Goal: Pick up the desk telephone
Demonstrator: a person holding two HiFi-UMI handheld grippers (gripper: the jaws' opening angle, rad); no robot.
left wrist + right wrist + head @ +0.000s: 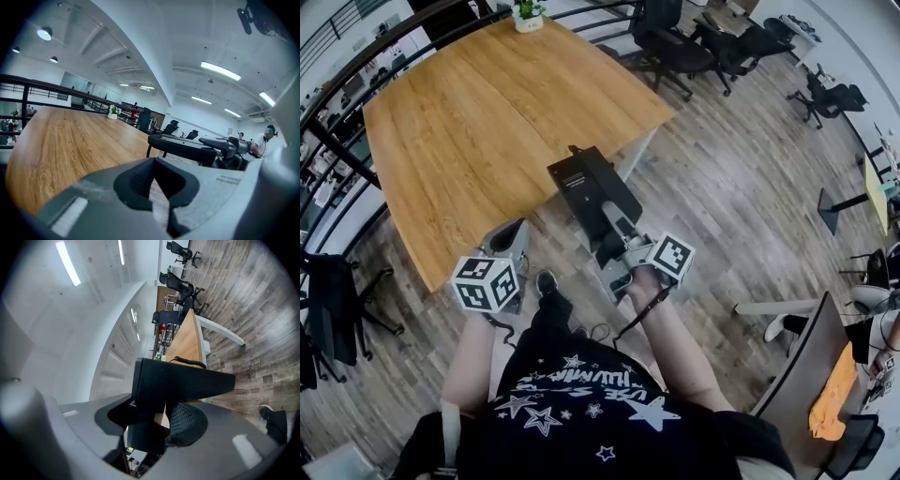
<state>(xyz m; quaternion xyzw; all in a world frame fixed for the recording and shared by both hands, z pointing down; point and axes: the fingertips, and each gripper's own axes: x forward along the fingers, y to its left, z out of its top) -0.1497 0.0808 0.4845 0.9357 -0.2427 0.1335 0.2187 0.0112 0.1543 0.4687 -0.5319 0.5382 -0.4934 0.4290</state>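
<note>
The black desk telephone [589, 186] hangs in the air over the wood floor, just off the table's near corner, with its labelled underside facing up. My right gripper [615, 236] is shut on its near end. In the right gripper view the phone body [187, 380] fills the space between the jaws, a textured pad [187, 422] presses on it, and its coiled cord [189, 361] shows above. My left gripper [510, 240] is to the left of the phone and apart from it. Its jaws [161, 190] stand a little open with nothing between them. The left gripper view shows the phone [185, 147] at the right.
A large wooden table [487, 122] lies ahead with a small potted plant [528, 15] at its far edge. A black railing [337, 150] runs along the left. Office chairs [675, 42] stand beyond the table. Another desk [797, 384] is at the lower right. My shoe [547, 281] is below the grippers.
</note>
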